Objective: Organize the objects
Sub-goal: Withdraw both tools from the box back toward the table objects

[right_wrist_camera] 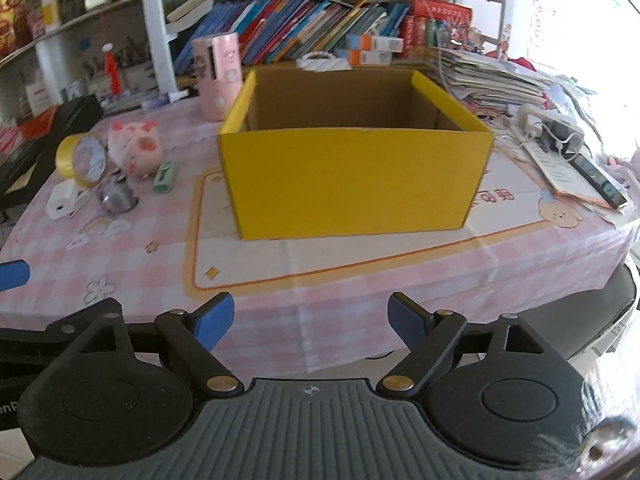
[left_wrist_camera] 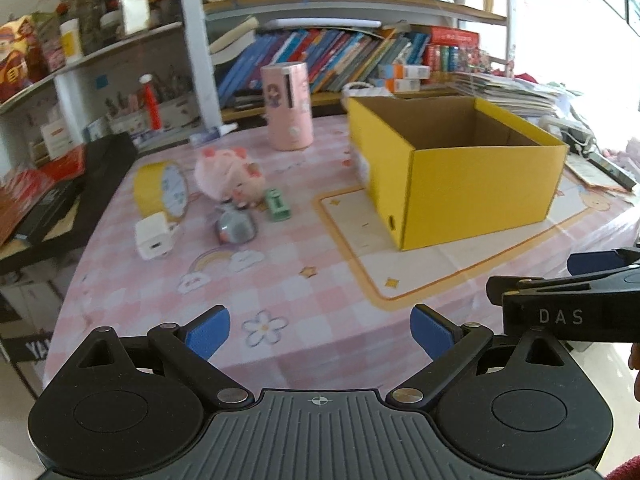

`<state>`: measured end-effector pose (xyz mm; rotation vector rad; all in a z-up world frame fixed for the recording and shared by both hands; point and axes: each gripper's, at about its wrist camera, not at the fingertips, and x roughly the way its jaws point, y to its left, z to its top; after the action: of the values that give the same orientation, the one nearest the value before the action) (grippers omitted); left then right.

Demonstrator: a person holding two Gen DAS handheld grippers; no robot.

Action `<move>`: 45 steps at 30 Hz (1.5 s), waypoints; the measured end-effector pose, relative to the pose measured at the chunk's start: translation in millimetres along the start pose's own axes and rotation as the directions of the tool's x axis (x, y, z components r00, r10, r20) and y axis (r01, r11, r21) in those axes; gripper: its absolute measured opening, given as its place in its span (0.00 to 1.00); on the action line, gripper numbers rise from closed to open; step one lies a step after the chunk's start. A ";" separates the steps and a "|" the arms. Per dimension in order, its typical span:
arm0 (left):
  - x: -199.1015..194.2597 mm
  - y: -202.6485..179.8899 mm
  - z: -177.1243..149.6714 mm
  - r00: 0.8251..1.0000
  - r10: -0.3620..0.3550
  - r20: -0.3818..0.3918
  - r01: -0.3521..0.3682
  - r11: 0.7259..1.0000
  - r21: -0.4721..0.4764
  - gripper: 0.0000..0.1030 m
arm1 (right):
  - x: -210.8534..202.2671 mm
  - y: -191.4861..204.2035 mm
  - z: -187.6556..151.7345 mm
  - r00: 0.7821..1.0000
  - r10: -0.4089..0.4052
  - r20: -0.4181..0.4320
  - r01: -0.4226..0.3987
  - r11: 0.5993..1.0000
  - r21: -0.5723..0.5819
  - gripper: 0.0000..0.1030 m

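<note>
An open yellow cardboard box (left_wrist_camera: 472,184) (right_wrist_camera: 352,180) stands on the pink checked tablecloth. Left of it lie a pink plush pig (left_wrist_camera: 228,176) (right_wrist_camera: 136,148), a yellow tape roll (left_wrist_camera: 160,192) (right_wrist_camera: 80,158), a white charger (left_wrist_camera: 154,236) (right_wrist_camera: 60,200), a small grey round object (left_wrist_camera: 236,226) (right_wrist_camera: 118,196) and a green toy (left_wrist_camera: 277,205) (right_wrist_camera: 165,176). A pink cylinder (left_wrist_camera: 288,106) (right_wrist_camera: 218,78) stands behind. My left gripper (left_wrist_camera: 320,332) is open and empty over the table's near edge. My right gripper (right_wrist_camera: 310,322) is open and empty in front of the box.
Bookshelves (left_wrist_camera: 340,56) line the far side. A stack of papers (right_wrist_camera: 492,76), a power strip (right_wrist_camera: 552,128) and a phone (right_wrist_camera: 600,182) lie right of the box. A black case (left_wrist_camera: 68,200) sits at the left edge.
</note>
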<state>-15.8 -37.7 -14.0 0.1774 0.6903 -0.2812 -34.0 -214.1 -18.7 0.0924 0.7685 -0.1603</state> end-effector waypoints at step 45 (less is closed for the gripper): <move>-9.7 112.6 -8.8 0.982 0.184 -0.045 -0.189 0.960 -0.208 0.95 | 35.0 117.8 28.9 0.964 0.255 -0.079 -0.266 0.948 -0.176 0.80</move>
<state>7.0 73.1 -6.7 0.0419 0.7183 -0.0234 31.6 -106.1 -19.5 0.0213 0.8155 0.1664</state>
